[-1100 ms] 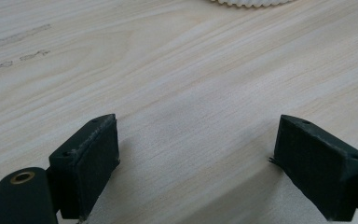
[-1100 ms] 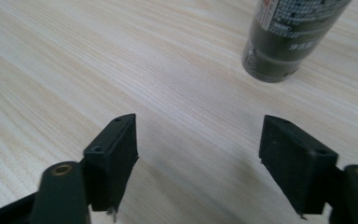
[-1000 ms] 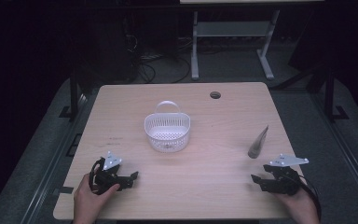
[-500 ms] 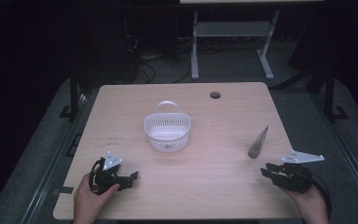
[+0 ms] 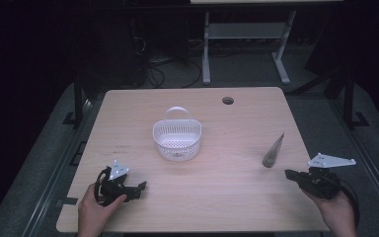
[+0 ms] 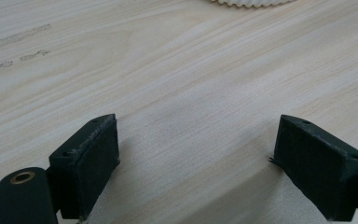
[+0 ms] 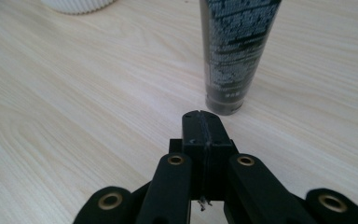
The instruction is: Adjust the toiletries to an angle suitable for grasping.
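Note:
A dark grey tube (image 5: 273, 152) stands upright on its cap on the right side of the wooden table (image 5: 227, 207); in the right gripper view the tube (image 7: 235, 56) rises just beyond the jaw tips. My right gripper (image 5: 288, 174) hovers a little in front and to the right of it. Its jaws have just been closing and now meet, shut with nothing between them (image 7: 200, 123). A white perforated basket (image 5: 176, 138) with a handle sits mid-table. My left gripper (image 5: 140, 186) rests at the front left, open over bare wood (image 6: 196, 140).
A round cable hole (image 5: 228, 100) lies near the table's far edge. The basket's rim (image 6: 247, 2) shows at the top of the left gripper view. Dark floor, cables and a desk frame (image 5: 246, 34) lie beyond the table.
The right gripper has lifted and drifted slightly right, and its jaws have closed together on nothing. The left gripper, tube and basket have not moved.

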{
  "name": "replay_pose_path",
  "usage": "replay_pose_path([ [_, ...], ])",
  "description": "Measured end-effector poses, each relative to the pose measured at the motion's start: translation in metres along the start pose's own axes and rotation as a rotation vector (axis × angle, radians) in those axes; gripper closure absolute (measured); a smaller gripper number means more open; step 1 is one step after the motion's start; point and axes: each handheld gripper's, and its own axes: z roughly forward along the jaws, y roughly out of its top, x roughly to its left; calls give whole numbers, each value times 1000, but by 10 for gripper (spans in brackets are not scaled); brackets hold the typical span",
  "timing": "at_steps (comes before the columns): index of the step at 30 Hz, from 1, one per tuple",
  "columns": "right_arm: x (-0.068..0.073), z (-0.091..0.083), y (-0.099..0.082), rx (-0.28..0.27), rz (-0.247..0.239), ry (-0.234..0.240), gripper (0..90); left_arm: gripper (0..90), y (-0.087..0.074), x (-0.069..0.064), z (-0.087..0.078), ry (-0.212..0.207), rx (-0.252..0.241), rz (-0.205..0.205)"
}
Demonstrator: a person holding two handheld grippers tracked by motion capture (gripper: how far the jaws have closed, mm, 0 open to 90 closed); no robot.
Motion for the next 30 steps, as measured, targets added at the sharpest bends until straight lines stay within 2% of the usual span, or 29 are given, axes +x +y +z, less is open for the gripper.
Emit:
replay_pose_path([
  [11, -6, -15, 16, -44, -18, 11, 898, 128, 0, 0, 0, 0, 3, 4],
  [20, -13, -25, 31, -76, -23, 1, 898, 128, 0, 0, 0, -1, 0, 1],
  [30, -17, -23, 51, -100, -43, 22, 898, 128, 0, 0, 0, 0, 0, 1],
])
